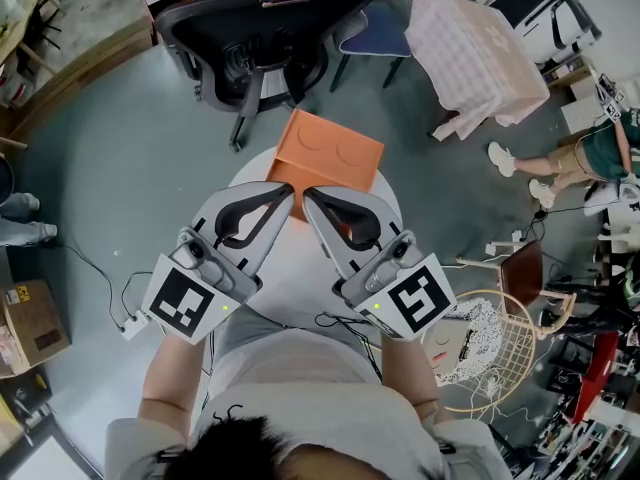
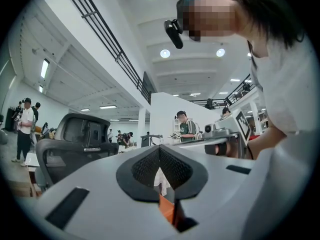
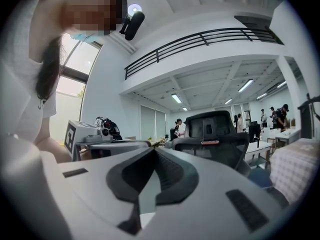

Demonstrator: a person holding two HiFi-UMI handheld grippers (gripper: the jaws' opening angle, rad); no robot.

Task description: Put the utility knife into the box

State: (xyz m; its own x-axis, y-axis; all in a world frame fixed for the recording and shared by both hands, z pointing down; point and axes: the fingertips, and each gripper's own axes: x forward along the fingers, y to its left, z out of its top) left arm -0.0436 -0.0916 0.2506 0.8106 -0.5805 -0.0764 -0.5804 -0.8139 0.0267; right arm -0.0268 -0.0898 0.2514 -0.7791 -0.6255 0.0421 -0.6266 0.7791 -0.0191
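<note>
An orange box (image 1: 328, 155) with its lid closed lies on the far part of a small round white table (image 1: 300, 268). Both grippers hover side by side over the table, just short of the box's near edge. My left gripper (image 1: 288, 192) is shut with nothing in it; in the left gripper view its tips (image 2: 160, 147) meet, and a strip of the orange box (image 2: 167, 210) shows below them. My right gripper (image 1: 309, 195) is also shut and empty (image 3: 154, 149). A small red-orange thing (image 1: 346, 230) shows through the right gripper's frame; I cannot tell whether it is the utility knife.
A black office chair (image 1: 250, 28) stands beyond the table, and a chair draped in checked cloth (image 1: 480, 53) at back right. A wire chair (image 1: 505, 353) is close at right. A cardboard box (image 1: 30, 318) and power strip (image 1: 133, 324) lie on the floor at left.
</note>
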